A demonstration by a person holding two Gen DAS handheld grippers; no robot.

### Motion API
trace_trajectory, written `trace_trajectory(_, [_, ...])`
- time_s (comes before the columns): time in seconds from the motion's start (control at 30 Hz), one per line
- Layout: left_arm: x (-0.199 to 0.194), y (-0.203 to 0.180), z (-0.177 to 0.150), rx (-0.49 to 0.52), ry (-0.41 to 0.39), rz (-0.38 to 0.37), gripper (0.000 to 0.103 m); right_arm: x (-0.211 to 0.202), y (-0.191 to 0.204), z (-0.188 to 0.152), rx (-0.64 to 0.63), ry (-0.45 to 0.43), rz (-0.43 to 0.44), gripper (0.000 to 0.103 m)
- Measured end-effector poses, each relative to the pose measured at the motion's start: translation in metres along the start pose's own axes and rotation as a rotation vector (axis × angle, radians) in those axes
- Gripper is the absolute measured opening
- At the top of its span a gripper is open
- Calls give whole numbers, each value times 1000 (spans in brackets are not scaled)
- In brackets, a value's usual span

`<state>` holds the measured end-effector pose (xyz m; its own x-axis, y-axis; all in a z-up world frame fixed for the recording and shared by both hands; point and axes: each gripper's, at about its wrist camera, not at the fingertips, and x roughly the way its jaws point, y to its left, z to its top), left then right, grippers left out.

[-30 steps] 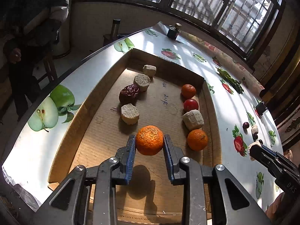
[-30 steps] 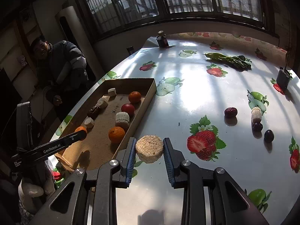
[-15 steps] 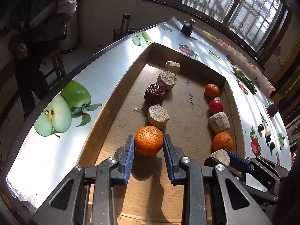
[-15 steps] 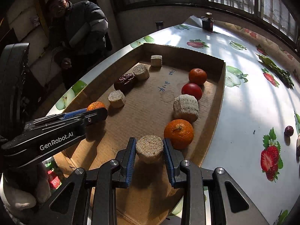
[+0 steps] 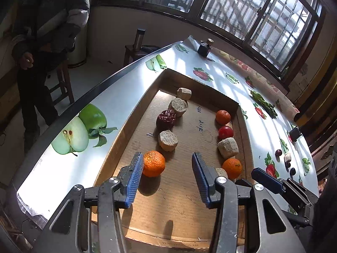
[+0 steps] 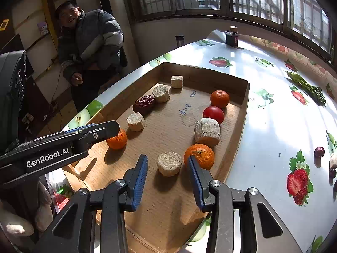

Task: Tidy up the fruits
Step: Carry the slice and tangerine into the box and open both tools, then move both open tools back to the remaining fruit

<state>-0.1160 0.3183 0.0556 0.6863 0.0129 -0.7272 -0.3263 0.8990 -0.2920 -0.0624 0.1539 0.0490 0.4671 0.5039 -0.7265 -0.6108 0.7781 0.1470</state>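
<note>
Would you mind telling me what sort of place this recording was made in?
Most likely a room in a home, perhaps a dining area. A table covered with a fruit-printed tablecloth stands by barred windows, and a man in a padded jacket watches beside a wooden stool.

The cardboard tray [image 6: 245,97] is matt brown corrugated paper, its floor scuffed and ribbed, its rim raw-cut. The bench [image 6: 271,126] wears a glossy, smooth printed covering — sunlight glares off it. The mandarin [image 5: 153,163] by the tray's left edge has dimpled, faintly shiny peel; the tomato [image 6: 213,114] is smooth and glossy. The beige cylinder [image 6: 169,163] looks rough, grainy, dull. Fingers [image 6: 140,178] carry ridged blue pads on matt black plastic — bright metal screws.
</note>
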Motion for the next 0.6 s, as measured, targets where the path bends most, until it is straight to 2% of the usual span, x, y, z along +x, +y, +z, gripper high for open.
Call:
trace_trajectory(0.03, [-5,-5,0,16,-16,22,59,-9,-3,-2,11,-21,-11,52])
trace_trajectory(0.07, [-10,-10,-1,31,-32,49,65,-19,-8,-4,29,-45,-23,54])
trace_trajectory(0.13, [-23,-23,-1,73,-84,91,83,-37,-18,-10,69,-85,-41,56])
trace_trajectory(0.17, [-29,-30,-2,94,-108,93,86,-45,-23,-14,92,-101,-50,56])
trace_trajectory(0.3, [-48,-61,-10,178,-155,73,87,-70,-45,-30,190,-150,-84,56])
trace_trajectory(0.4, [-52,-82,-18,243,-164,93,87,-82,-60,-42,256,-165,-95,56])
trace_trajectory(0.6, [-49,-105,-34,296,-150,127,87,-95,-68,-59,277,-172,-132,56])
